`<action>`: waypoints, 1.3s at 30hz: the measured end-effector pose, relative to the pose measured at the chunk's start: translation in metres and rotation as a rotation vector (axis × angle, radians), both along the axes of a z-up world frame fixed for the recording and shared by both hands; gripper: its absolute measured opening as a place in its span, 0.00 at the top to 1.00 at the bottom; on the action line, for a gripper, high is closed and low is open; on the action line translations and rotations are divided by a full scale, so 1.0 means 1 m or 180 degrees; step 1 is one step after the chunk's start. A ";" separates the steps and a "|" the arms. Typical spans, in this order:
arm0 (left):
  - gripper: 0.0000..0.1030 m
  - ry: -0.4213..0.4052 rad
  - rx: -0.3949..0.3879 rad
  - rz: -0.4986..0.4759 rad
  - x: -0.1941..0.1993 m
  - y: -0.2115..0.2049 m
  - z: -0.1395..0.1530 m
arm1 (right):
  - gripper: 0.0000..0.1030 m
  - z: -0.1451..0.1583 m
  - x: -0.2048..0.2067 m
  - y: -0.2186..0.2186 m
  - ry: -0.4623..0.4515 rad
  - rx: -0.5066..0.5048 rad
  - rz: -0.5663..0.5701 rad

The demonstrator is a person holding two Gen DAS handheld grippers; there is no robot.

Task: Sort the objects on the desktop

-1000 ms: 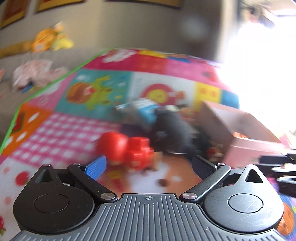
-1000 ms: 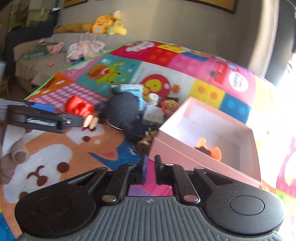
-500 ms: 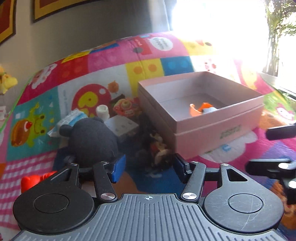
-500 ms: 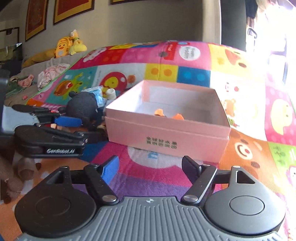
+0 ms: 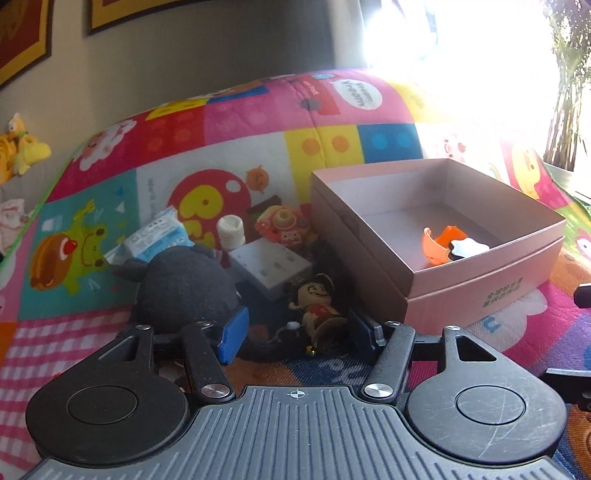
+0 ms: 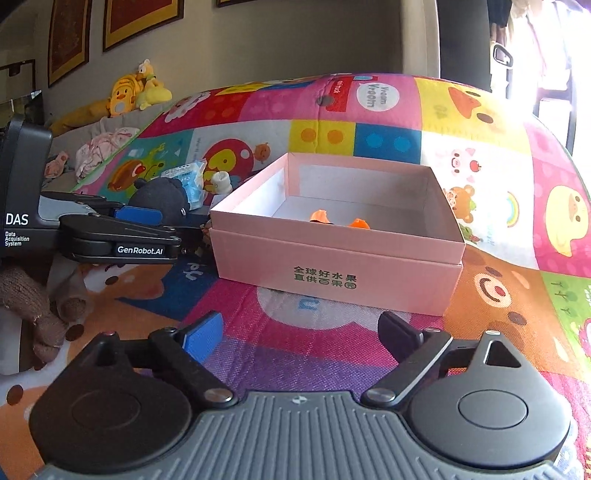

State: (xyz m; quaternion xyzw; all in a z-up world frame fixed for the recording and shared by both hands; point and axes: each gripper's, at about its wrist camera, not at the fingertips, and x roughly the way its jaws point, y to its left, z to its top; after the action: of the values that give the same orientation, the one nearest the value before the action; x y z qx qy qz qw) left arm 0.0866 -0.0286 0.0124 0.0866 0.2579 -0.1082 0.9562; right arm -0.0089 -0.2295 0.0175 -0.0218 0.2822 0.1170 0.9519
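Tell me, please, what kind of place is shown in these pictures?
Probably a home living room or a child's play area. A colourful cartoon play mat covers the surface, plush toys lie on what seems a sofa at the back, and framed pictures hang on the wall.

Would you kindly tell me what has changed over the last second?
The left hand-held gripper swung right, from the red toy to the small figurine beside the pink box, jaws open, holding nothing. The right hand-held gripper, shut a second ago, opened and now faces the box. The orange toy stayed in the box; the black plush stayed put.
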 end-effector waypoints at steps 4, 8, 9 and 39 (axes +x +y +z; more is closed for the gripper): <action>0.37 0.0215 -0.0148 -0.0089 0.013 0.001 -0.007 | 0.06 0.000 0.000 0.001 -0.0018 -0.0035 -0.0029; 0.52 0.0354 -0.0358 -0.0046 0.019 0.007 -0.008 | 0.02 -0.001 0.004 -0.001 0.0052 0.0013 -0.0024; 0.53 0.0354 -0.0358 -0.0058 0.017 0.005 -0.007 | 0.02 -0.002 0.006 -0.003 0.0093 0.0053 -0.0031; 0.12 -0.0154 0.0072 0.0676 -0.016 0.038 0.042 | 0.00 -0.005 0.012 -0.024 0.0253 0.0333 -0.0560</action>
State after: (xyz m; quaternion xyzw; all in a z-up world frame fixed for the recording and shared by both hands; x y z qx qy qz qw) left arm 0.0703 0.0091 0.0541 0.0723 0.2437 -0.0012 0.9672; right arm 0.0029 -0.2539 0.0121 0.0574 0.3141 0.0483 0.9464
